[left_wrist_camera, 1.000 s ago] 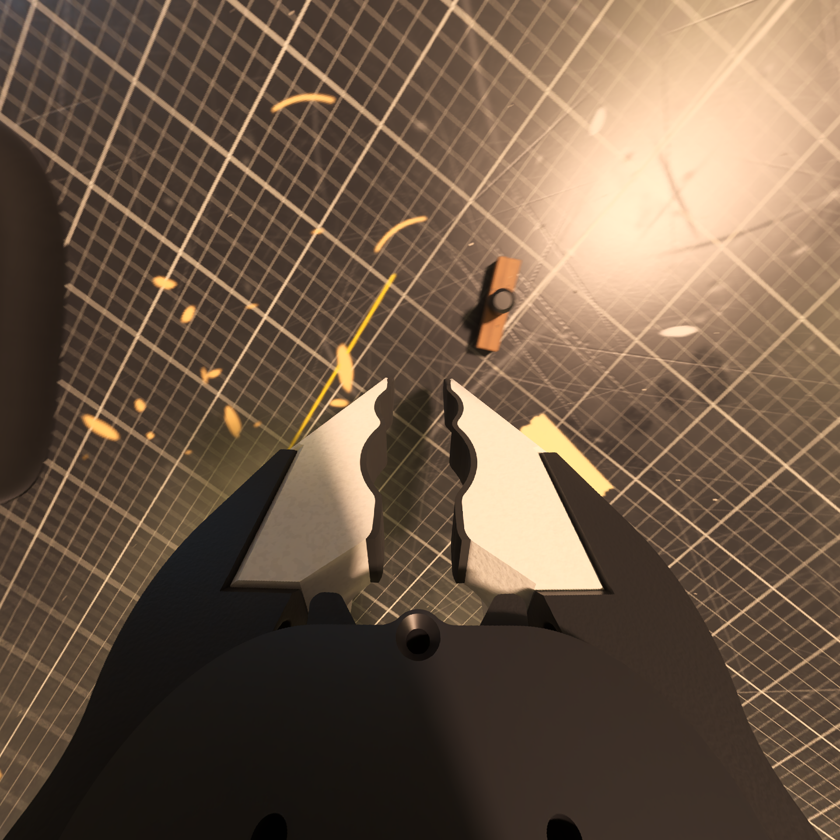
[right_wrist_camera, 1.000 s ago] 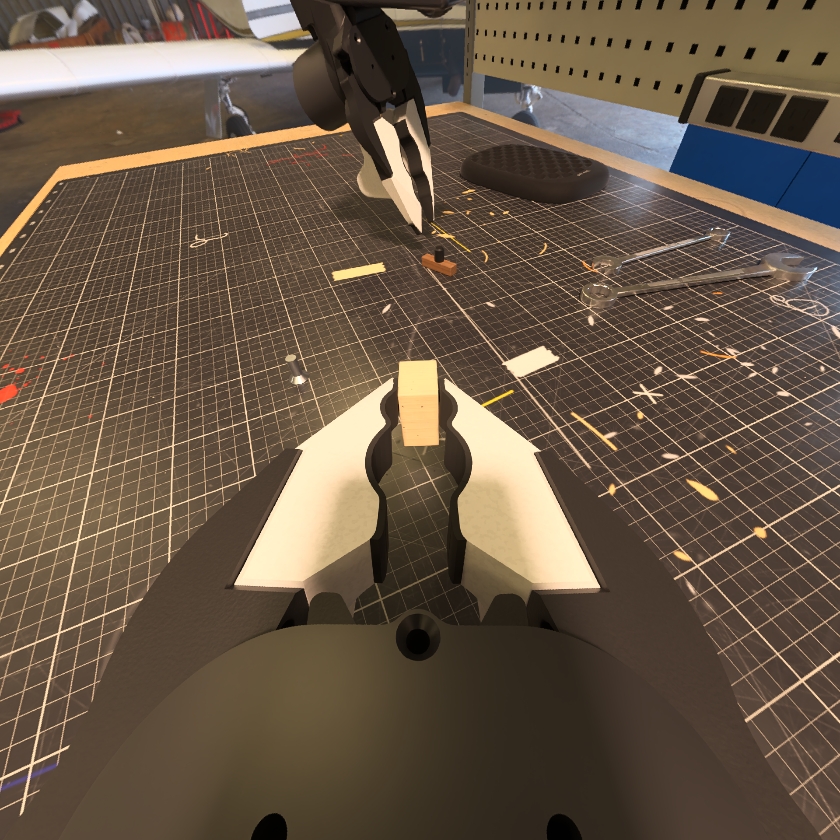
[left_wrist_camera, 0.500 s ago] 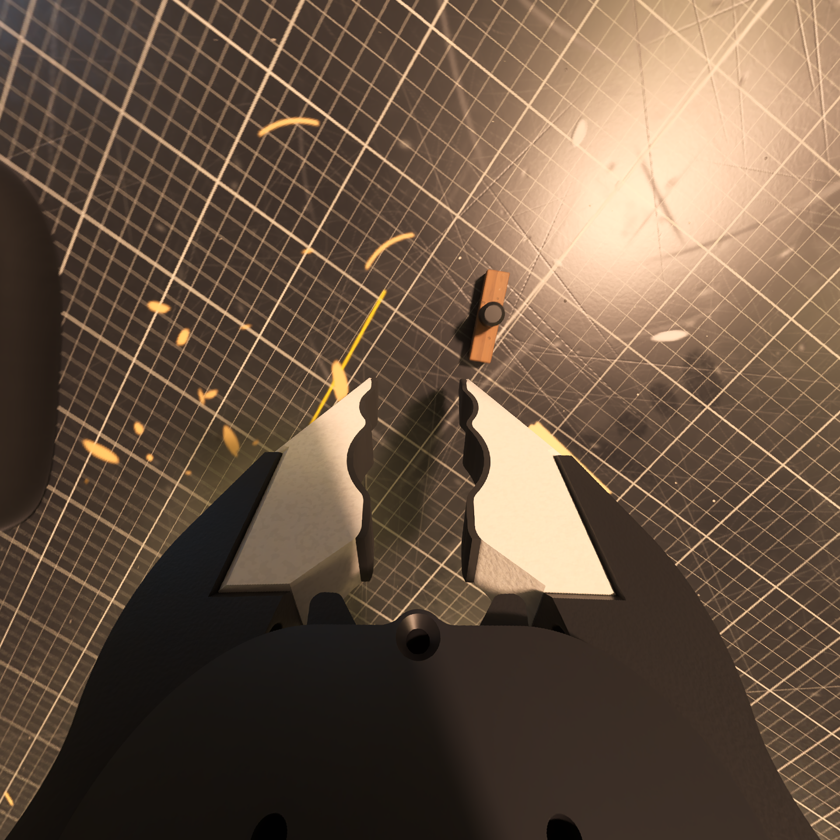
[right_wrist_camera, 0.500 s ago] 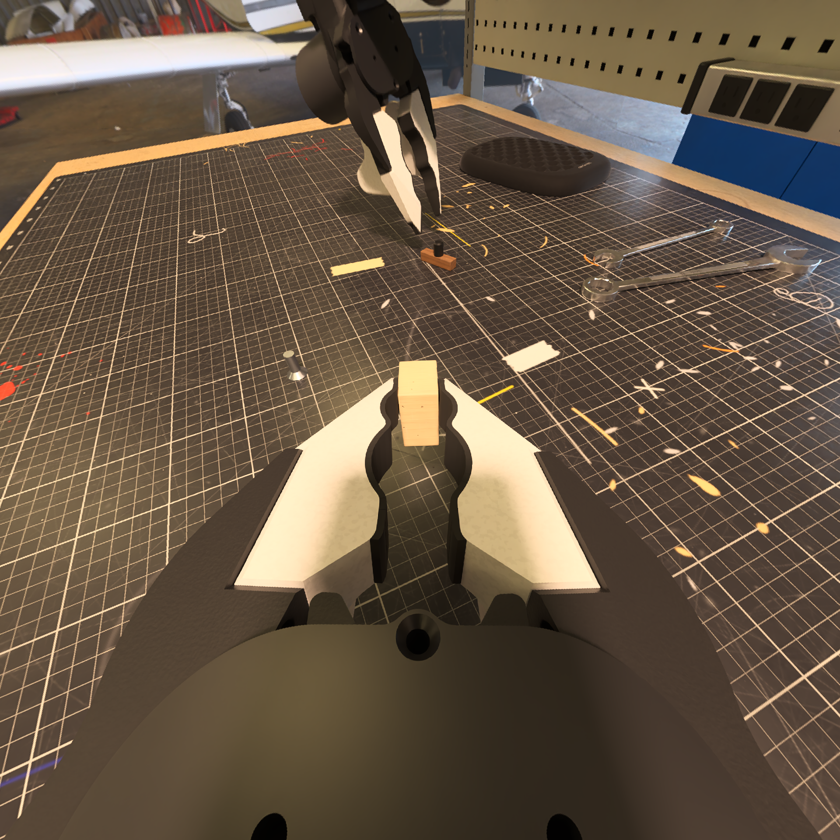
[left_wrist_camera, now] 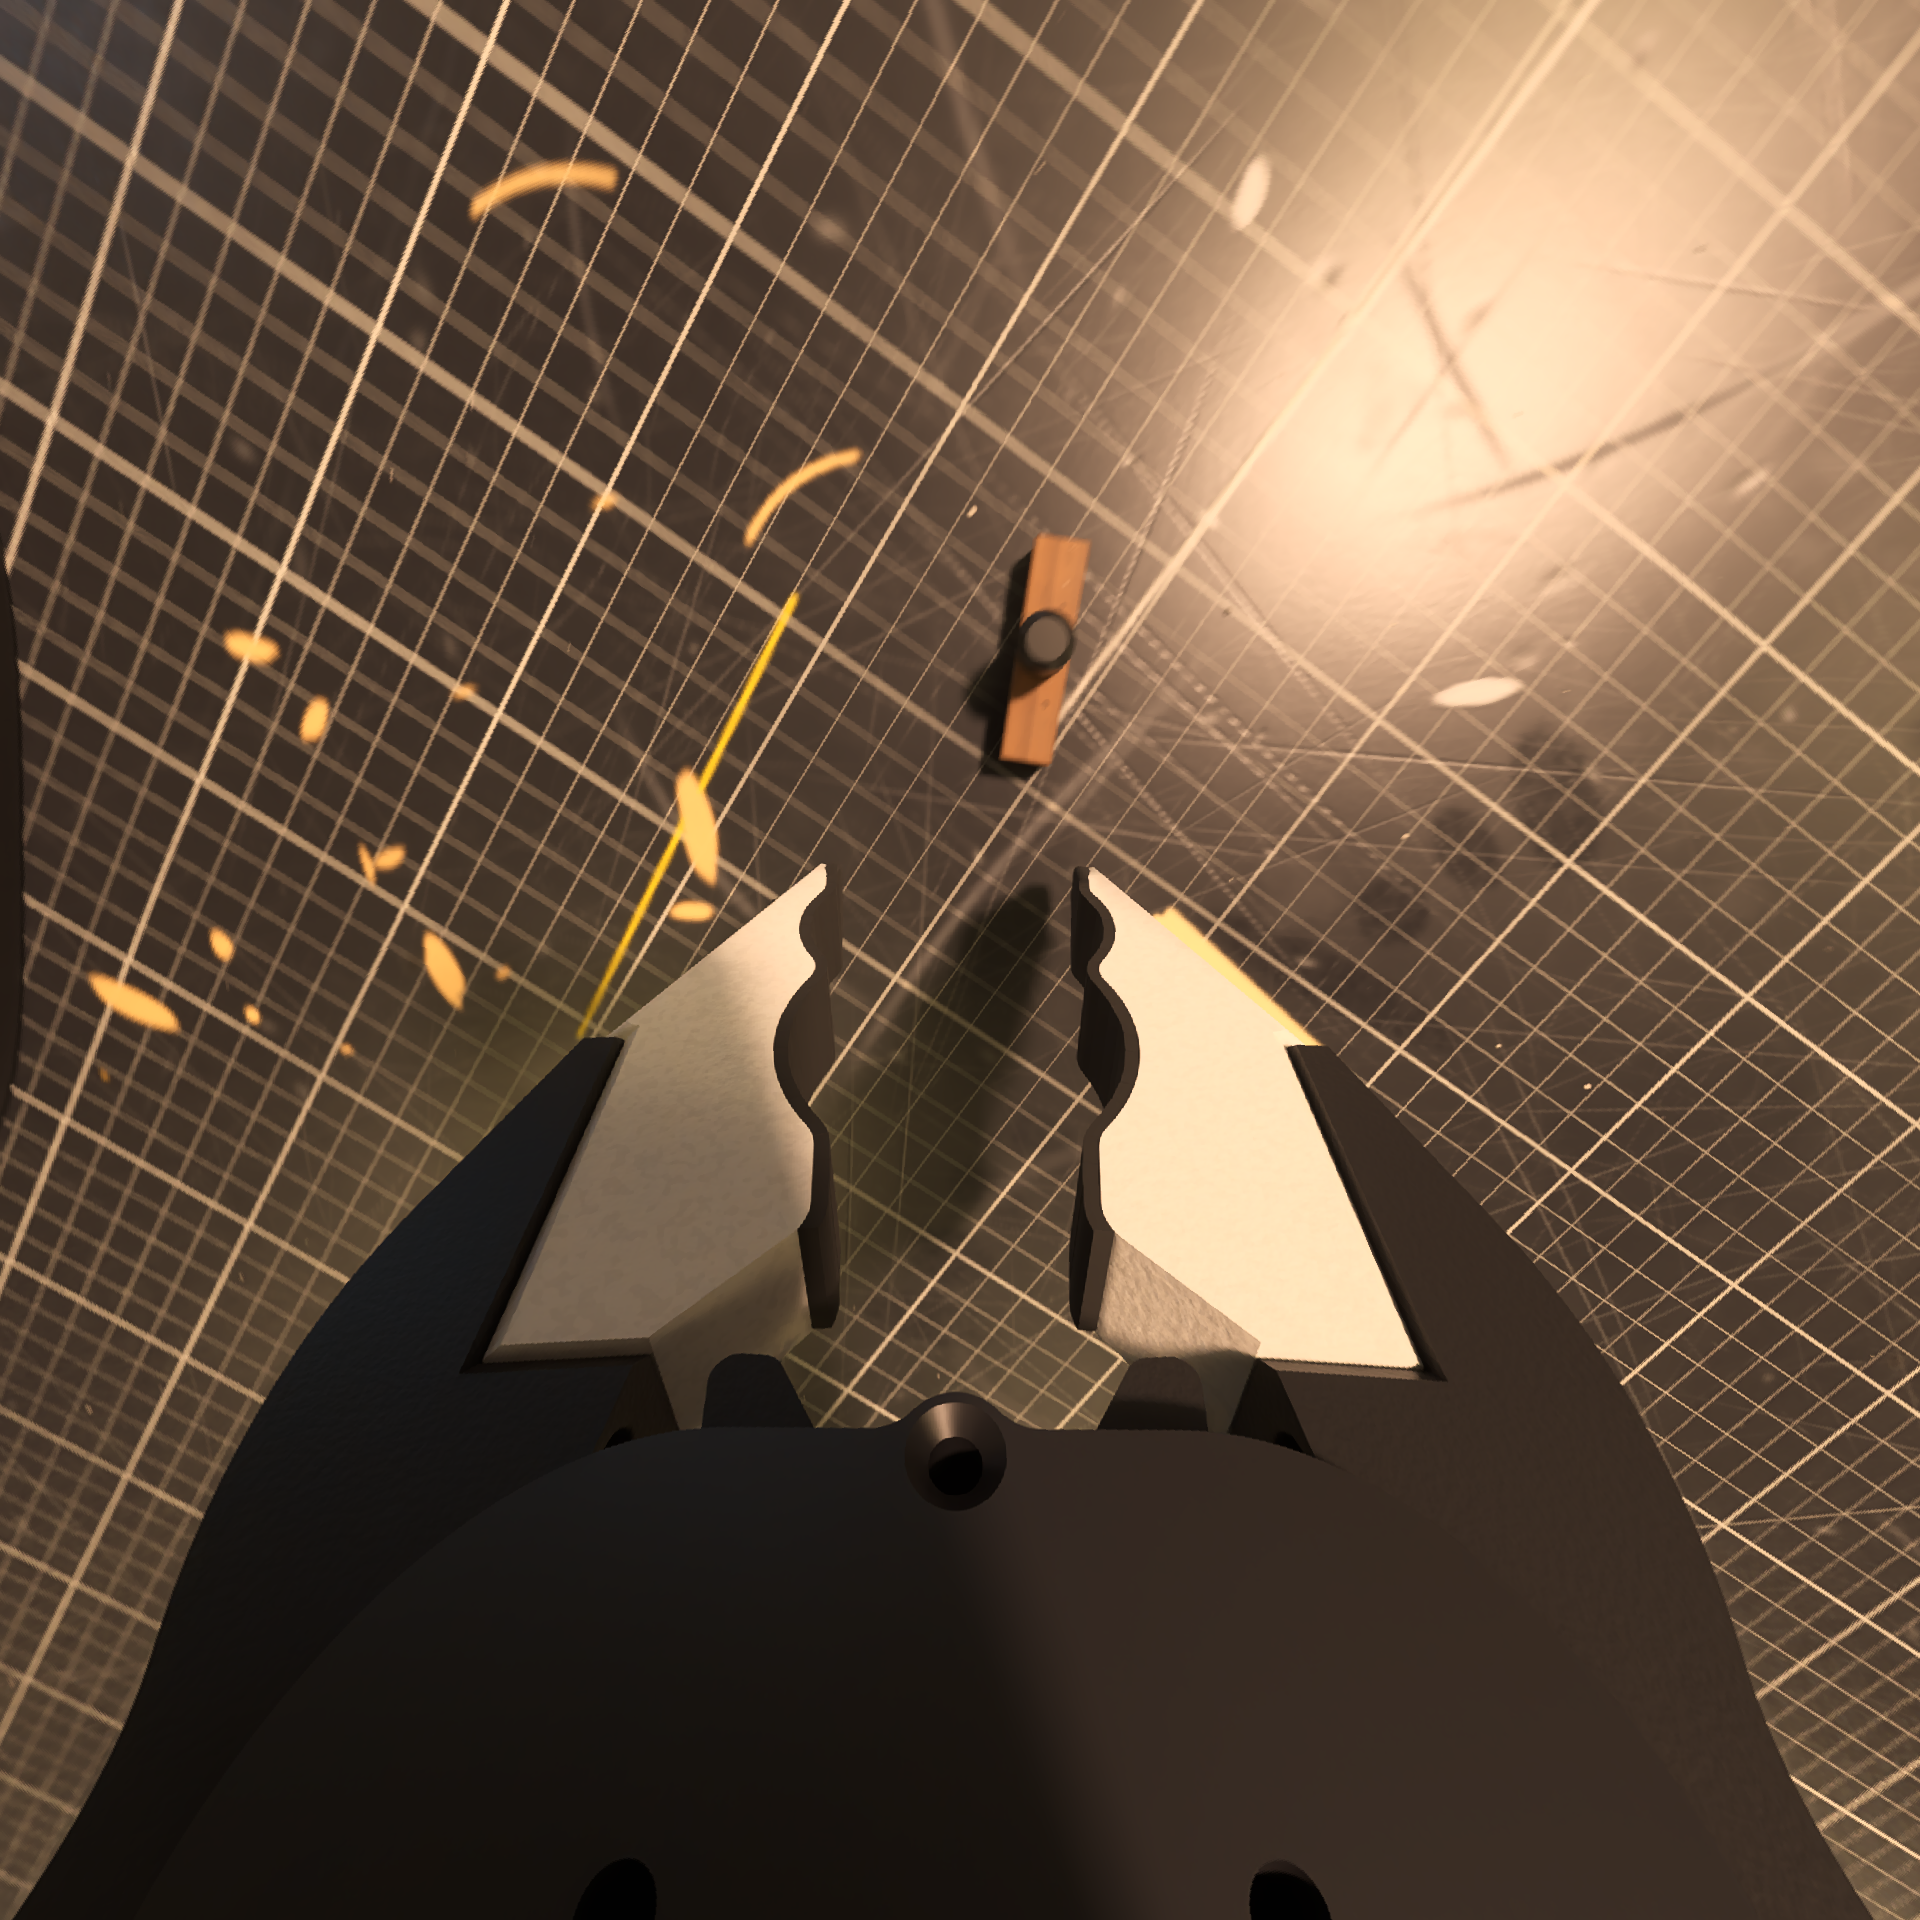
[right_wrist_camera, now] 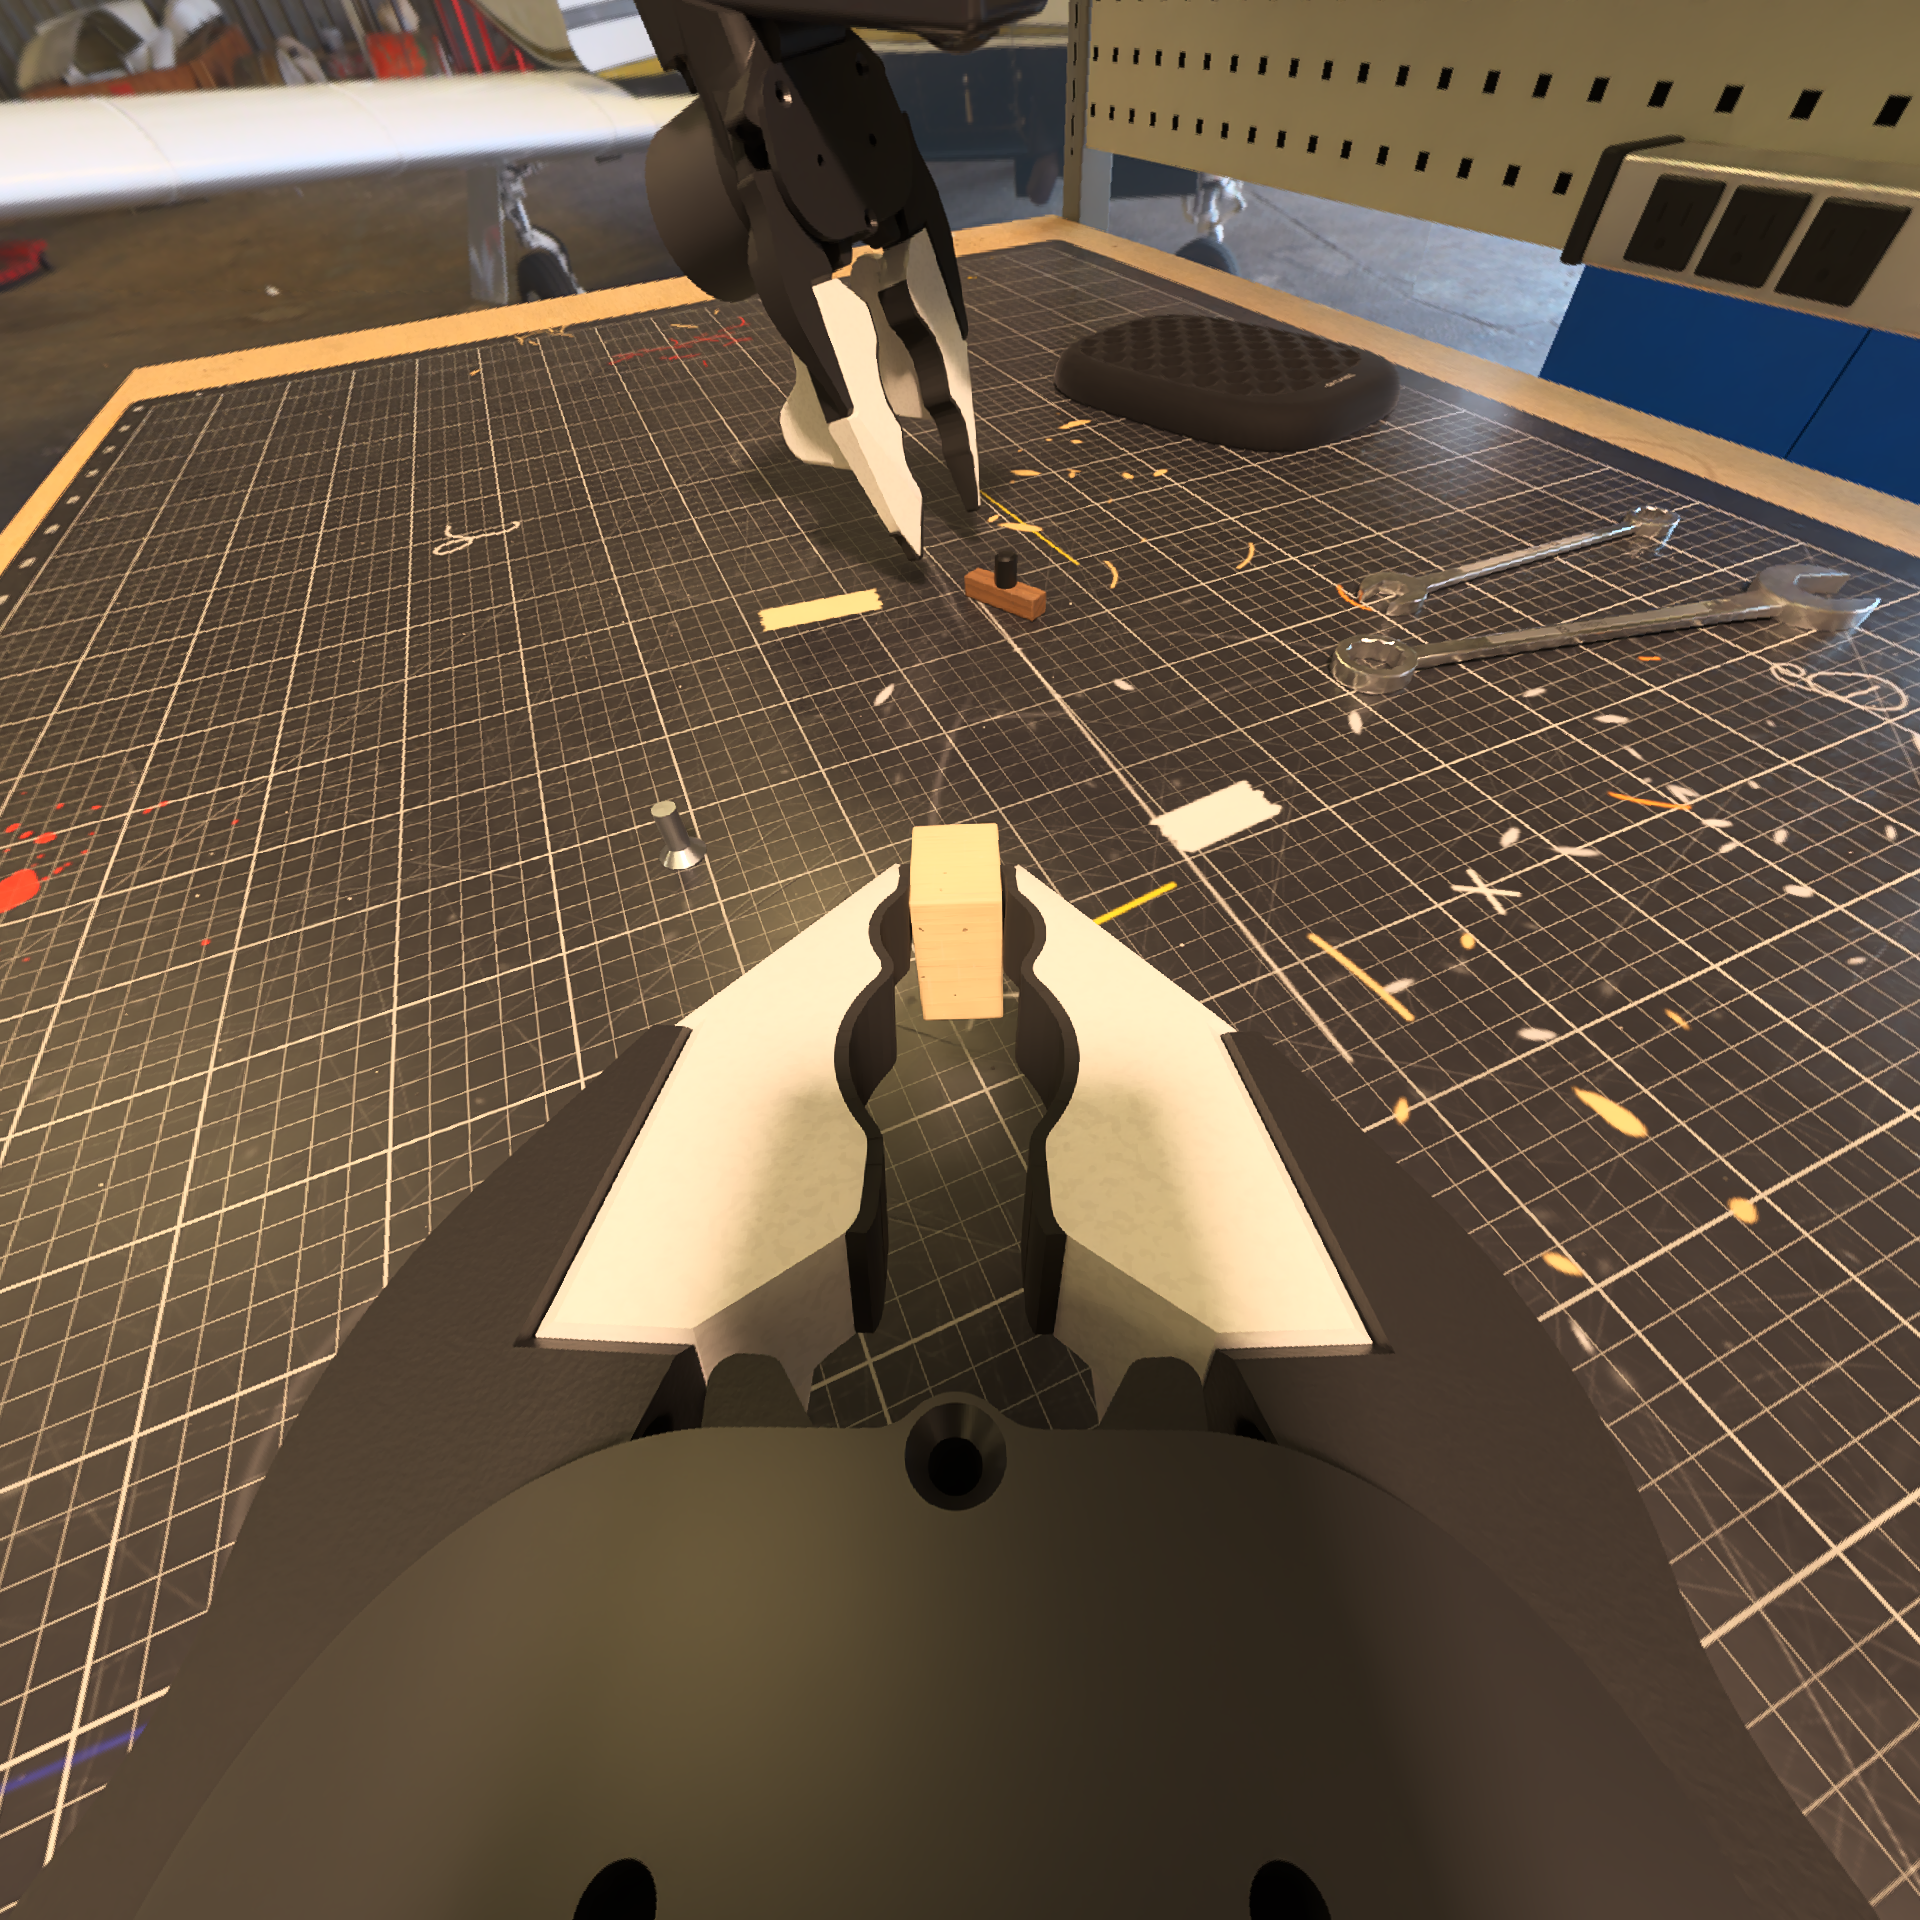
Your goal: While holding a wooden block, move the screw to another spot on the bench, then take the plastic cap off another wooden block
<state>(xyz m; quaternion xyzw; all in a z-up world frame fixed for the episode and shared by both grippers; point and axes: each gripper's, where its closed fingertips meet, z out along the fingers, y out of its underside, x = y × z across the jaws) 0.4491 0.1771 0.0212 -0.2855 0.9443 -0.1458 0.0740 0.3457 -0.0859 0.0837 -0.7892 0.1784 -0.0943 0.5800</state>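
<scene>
The right gripper (right_wrist_camera: 956, 894) clamps a pale wooden block (right_wrist_camera: 954, 920). The left gripper (left_wrist_camera: 951, 883), jaws spread, hangs near the black plastic cap (left_wrist_camera: 1044, 641) on the brown block (left_wrist_camera: 1042, 655).

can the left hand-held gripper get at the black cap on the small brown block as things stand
Probably yes. The left hand-held gripper is open and empty, and the black cap stands exposed on the brown block just ahead of its tips, with only bare cutting mat between them.

Warm glare blooms on the cutting mat (left_wrist_camera: 1455, 416) at upper right of the left wrist view. Shadows fall soft beneath the fingers. Both views stay sharp, grid lines bowing toward the edges.
</scene>
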